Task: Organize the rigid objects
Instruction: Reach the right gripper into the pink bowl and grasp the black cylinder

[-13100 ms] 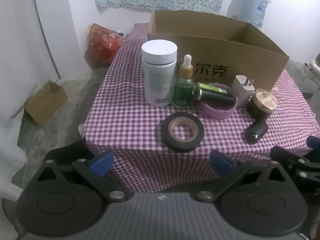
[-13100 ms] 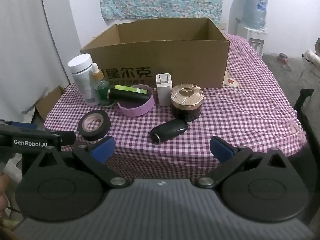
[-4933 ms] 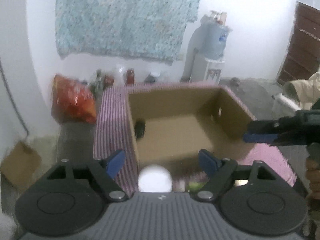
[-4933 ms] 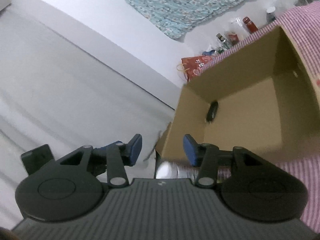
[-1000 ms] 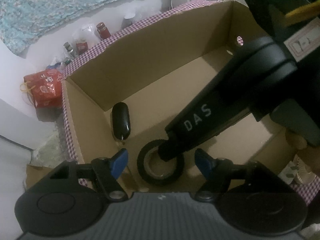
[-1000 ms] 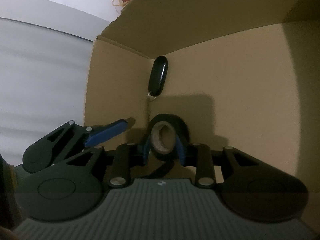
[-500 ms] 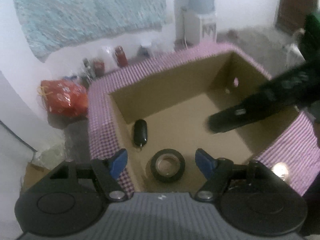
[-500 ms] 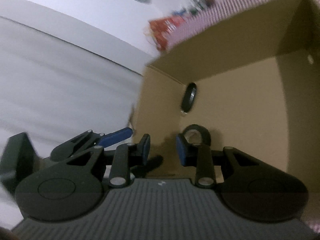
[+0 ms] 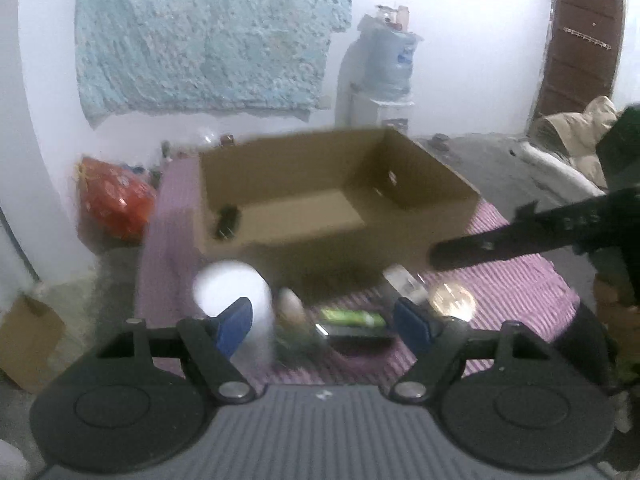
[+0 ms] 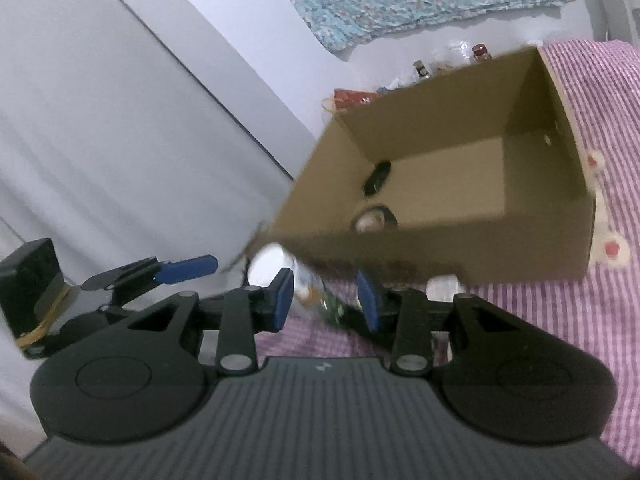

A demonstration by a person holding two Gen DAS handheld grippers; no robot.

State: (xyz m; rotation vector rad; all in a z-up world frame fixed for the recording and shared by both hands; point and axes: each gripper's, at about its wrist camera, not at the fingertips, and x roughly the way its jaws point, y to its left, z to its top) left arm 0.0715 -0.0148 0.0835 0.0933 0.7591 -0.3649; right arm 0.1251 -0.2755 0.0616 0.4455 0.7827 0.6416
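The open cardboard box (image 9: 420, 216) stands on the purple checked table; it also shows in the right wrist view (image 10: 440, 252). Inside lie a black oval object (image 9: 227, 218) (image 10: 377, 176) and the black tape roll (image 10: 374, 220). In front of the box stand a white jar (image 9: 236, 292) (image 10: 269, 265), a dropper bottle (image 9: 292, 304), a green-labelled tube (image 9: 352, 318), a white plug (image 9: 402, 280) and a gold-lidded jar (image 9: 452, 298). My left gripper (image 9: 322, 326) is open and empty above these. My right gripper (image 10: 327, 299) is open and empty, also near the box front.
The right gripper's arm (image 9: 540, 236) reaches in from the right in the left wrist view. A red bag (image 9: 114, 200) and a small cardboard box (image 9: 28, 340) sit on the floor to the left. A water dispenser (image 9: 384, 80) stands behind the table.
The right gripper has let go of the tape roll inside the box and pulled back and up. Both grippers have drawn back from the box toward the table's front.
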